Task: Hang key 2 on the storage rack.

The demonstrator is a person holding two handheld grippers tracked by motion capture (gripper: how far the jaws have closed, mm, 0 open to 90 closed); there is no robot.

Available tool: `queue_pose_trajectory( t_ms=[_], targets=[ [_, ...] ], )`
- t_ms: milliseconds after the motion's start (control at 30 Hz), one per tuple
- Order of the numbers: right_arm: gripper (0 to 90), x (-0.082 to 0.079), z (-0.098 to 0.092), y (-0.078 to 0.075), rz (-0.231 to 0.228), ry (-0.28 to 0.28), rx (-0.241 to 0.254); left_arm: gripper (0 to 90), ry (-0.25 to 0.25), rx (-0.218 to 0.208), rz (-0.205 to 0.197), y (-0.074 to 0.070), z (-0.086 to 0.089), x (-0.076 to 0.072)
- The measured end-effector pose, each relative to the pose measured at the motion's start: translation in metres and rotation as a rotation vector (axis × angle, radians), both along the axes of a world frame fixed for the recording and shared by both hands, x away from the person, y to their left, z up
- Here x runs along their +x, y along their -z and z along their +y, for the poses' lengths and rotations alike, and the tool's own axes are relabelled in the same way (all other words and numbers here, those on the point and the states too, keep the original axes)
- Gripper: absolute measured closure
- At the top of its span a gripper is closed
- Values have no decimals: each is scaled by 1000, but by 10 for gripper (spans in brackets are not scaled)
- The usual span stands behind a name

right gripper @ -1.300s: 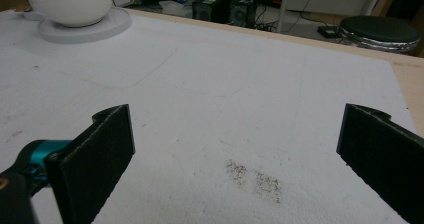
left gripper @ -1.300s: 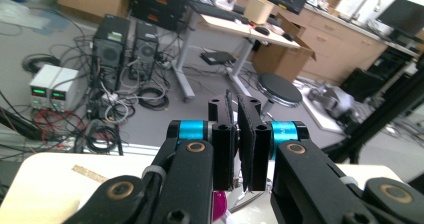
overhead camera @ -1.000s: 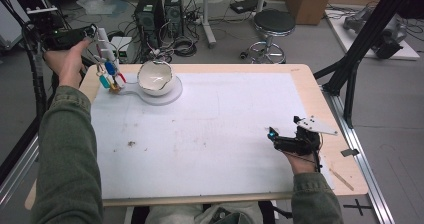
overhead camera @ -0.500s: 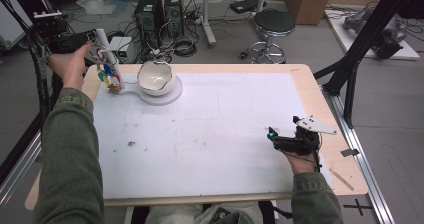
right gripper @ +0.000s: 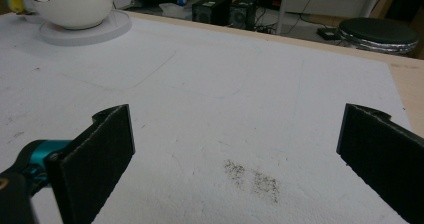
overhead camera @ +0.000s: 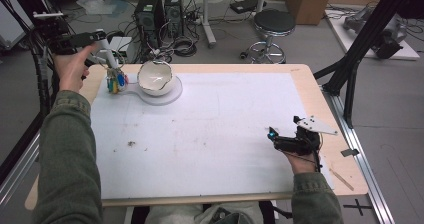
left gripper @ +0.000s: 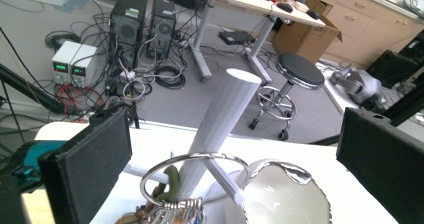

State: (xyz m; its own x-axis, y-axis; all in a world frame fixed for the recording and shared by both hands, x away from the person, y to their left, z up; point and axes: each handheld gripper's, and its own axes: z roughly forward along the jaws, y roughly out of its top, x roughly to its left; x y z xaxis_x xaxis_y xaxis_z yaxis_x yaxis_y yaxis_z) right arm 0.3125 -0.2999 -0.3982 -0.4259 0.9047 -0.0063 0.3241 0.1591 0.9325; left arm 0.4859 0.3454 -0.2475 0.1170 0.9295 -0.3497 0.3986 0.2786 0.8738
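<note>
Looking down from the high view, the left gripper [overhead camera: 97, 49] hangs over the white post [overhead camera: 109, 54] at the table's far left, about 11 o'clock. The bowl [overhead camera: 155, 77] sits just beside the post. The right gripper [overhead camera: 287, 140] rests far away at 4 o'clock, so the left hand is nearer.

From the left gripper view, both jaws stand wide apart. The post leans toward 1 o'clock between them, with a metal ring [left gripper: 192, 176] around it.

From the right gripper view, the jaws are wide apart over the bare white mat [right gripper: 225, 104], holding nothing.

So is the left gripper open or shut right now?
Open. In the left gripper view its two black jaws stand wide apart around the white post, touching nothing; left gripper.
</note>
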Motion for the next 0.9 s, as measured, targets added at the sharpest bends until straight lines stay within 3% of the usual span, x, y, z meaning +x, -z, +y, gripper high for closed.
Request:
queue_pose_trajectory(
  t_ms=[267,533,767,900],
  targets=[
    [9,1,-1,0,-1,2,5,16,-10,-4,4,3,4,-12],
    [9,1,0,0,-2,0,3,16,24,-8,-15,13,3,-26],
    [9,1,2,0,1,2,2,16,46,47,-9,14,-4,-34],
    [9,2,1,0,2,6,2,16,63,79,-25,11,-11,-40]
  ],
)
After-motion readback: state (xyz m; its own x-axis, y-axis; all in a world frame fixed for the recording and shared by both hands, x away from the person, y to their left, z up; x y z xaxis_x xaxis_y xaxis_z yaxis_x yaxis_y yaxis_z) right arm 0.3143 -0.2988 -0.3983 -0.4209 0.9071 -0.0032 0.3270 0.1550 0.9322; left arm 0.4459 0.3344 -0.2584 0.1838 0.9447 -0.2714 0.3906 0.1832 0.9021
